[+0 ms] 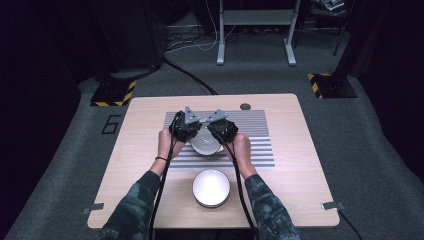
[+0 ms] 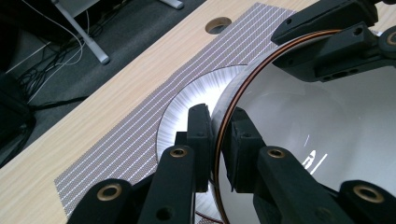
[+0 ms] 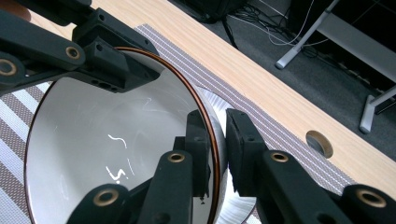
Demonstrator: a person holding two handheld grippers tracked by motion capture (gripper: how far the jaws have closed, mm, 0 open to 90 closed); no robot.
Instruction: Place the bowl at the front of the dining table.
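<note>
A white bowl (image 1: 206, 145) with a thin brown rim is held over the striped placemat (image 1: 255, 145) in the middle of the table. My left gripper (image 1: 189, 131) is shut on the bowl's left rim, one jaw inside and one outside (image 2: 217, 116). My right gripper (image 1: 219, 131) is shut on the opposite rim in the same way (image 3: 218, 123). The bowl (image 2: 308, 126) (image 3: 112, 158) looks tilted. Under it lies a pale disc with a silvery radial sheen (image 2: 184, 100) (image 3: 218, 99), partly hidden by the bowl.
A second white round dish (image 1: 211, 187) sits on bare wood near the front edge, between the person's forearms. A round cable hole (image 1: 245, 106) (image 2: 218, 24) (image 3: 319, 143) is at the table's back. Beyond the table are dark floor, cables and a grey stand (image 1: 255, 30).
</note>
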